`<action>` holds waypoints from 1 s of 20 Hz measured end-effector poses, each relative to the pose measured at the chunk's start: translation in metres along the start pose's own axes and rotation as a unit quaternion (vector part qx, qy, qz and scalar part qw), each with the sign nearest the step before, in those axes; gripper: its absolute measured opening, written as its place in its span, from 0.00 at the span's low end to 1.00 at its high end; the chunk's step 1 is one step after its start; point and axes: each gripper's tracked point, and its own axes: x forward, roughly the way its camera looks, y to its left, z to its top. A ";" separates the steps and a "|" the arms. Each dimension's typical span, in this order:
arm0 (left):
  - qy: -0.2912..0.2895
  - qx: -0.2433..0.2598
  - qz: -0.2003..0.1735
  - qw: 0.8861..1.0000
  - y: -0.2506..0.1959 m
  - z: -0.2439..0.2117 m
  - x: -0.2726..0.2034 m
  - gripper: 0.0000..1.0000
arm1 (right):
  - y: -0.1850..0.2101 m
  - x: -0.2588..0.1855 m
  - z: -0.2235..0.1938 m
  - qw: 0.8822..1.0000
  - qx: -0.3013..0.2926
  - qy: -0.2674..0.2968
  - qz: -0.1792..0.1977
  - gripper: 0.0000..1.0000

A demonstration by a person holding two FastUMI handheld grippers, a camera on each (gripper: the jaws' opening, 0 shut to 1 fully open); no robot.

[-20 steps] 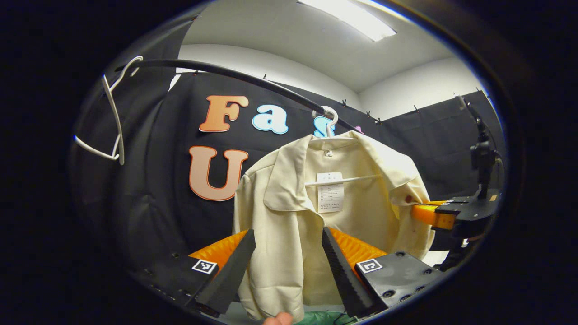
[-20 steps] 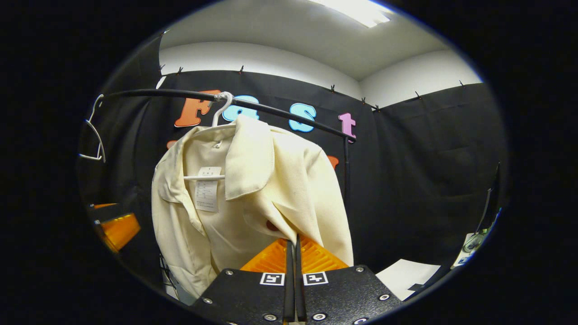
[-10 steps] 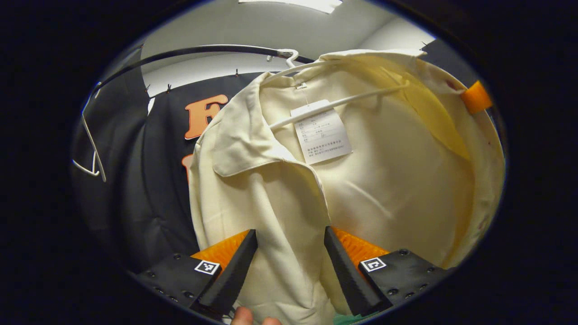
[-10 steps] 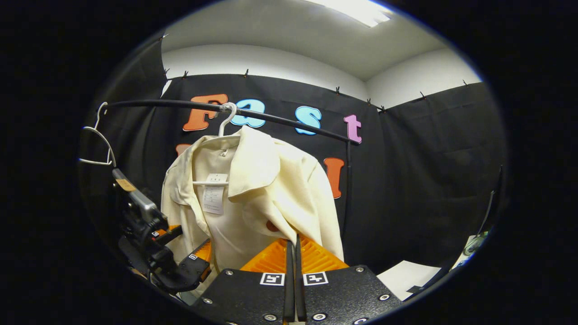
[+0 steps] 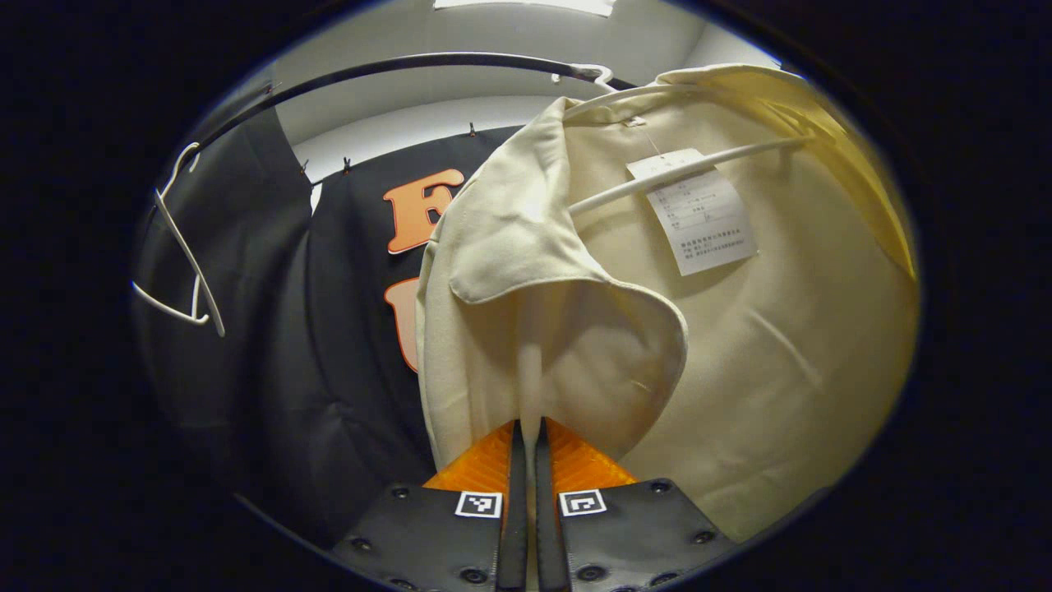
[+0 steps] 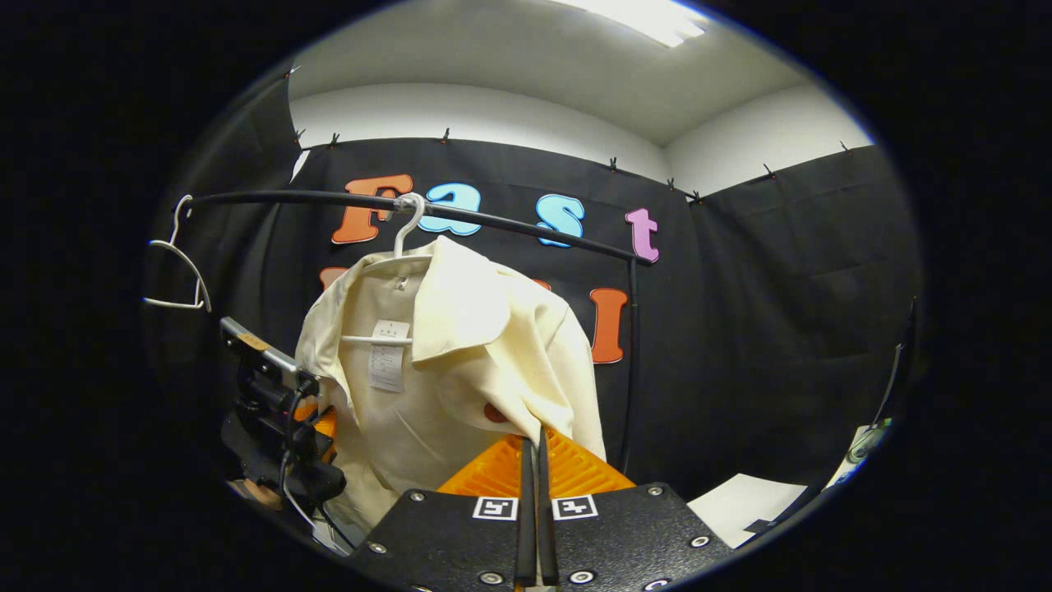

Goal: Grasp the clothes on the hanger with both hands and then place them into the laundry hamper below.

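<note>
While both hand-held grippers pinch it, shirt [image 6: 460,362] hangs on hanger [image 6: 403,234].

We see the rail [image 6: 509,220] crossing above the shirt [image 6: 460,362], its post [image 6: 630,353] just right of it. Open room lies farther right; an empty hanger [image 6: 177,263] hangs far left.

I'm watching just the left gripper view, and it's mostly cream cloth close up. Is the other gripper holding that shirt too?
Observer: Yes. In the right gripper view, the right gripper is shut on the front edge of the cream collared shirt, near a red button.
Visitor: What holds up the rail it hangs from?
Observer: A black upright post meets the black rail at the end to the right of the shirt.
</note>
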 end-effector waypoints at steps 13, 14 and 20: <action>-0.061 0.006 0.057 0.997 0.100 0.104 -0.094 0.07 | -0.009 -0.032 0.038 0.999 -0.015 -0.050 -0.011 0.01; -0.059 0.008 0.067 0.996 0.110 0.106 -0.095 0.07 | -0.012 -0.035 0.043 0.998 -0.020 -0.057 -0.016 0.01; -0.084 0.038 0.108 0.990 0.153 0.131 -0.096 0.07 | -0.039 -0.044 0.066 0.994 -0.052 -0.083 -0.046 0.01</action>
